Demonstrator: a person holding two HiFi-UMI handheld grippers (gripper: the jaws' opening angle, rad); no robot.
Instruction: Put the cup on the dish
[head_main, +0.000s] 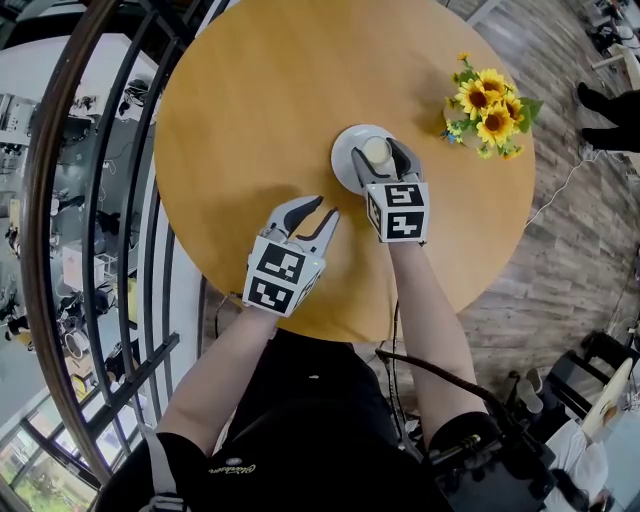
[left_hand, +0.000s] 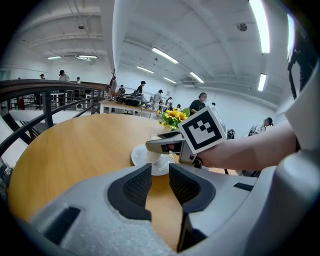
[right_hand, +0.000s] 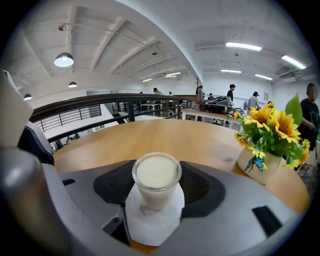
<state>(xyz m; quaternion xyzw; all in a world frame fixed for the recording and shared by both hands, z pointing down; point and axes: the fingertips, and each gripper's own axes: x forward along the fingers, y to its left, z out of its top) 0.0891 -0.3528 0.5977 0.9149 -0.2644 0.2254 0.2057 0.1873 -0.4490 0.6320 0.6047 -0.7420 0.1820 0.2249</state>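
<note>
A clear cup (head_main: 377, 151) filled with a milky white liquid stands upright on a white dish (head_main: 345, 145) near the middle of the round wooden table (head_main: 250, 90). My right gripper (head_main: 380, 156) reaches over the dish. Its dark pads (right_hand: 117, 186) press the cup (right_hand: 156, 181) from both sides, with the dish (right_hand: 152, 222) showing below. My left gripper (head_main: 327, 207) hovers over bare table to the near left of the dish, its jaws a narrow gap apart with nothing in them. From the left gripper (left_hand: 160, 172) view, the cup (left_hand: 159, 160) and dish (left_hand: 139, 156) lie just ahead, under the right gripper.
A small white vase of sunflowers (head_main: 488, 105) stands at the table's right edge, close beside the dish. A dark metal railing (head_main: 90, 200) curves along the left of the table. People and desks are far off in the background.
</note>
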